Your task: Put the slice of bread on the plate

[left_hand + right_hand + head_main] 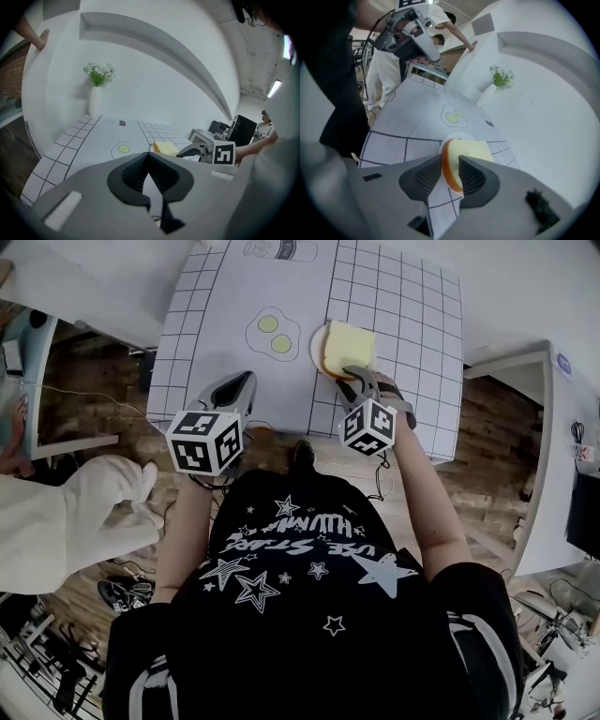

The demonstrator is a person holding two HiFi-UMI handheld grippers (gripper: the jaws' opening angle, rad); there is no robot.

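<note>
Table (pixel 525 296) is white, with a gridded mat (pixel 281 287) across it. A second person in white (pixel 56 521) stands off the left side, well apart from the work.

Left gripper (pixel 242 382) hangs over the mat's near edge, left of the plate. Its jaws are pressed together, nothing in them (pixel 149 154).

Right gripper (pixel 361 381) is at the plate's near side, pointing down at it. Its jaws (pixel 450 161) stand spread with the bread's crust edge between the pads. The pads sit close on both sides and the bread isn't visibly squeezed.

Plate (pixel 317 351) is small and white, right of centre on the mat; only its left rim shows.

Bread (pixel 349 345) is over the plate and covers most of it, near edge tilted up between the right jaws (pixel 468 150). Can't tell if the far edge rests on the plate.

Egg print (pixel 273 334) is just left of the plate. Vase (pixel 95 101) with flowers is at the mat's far end by the wall.
</note>
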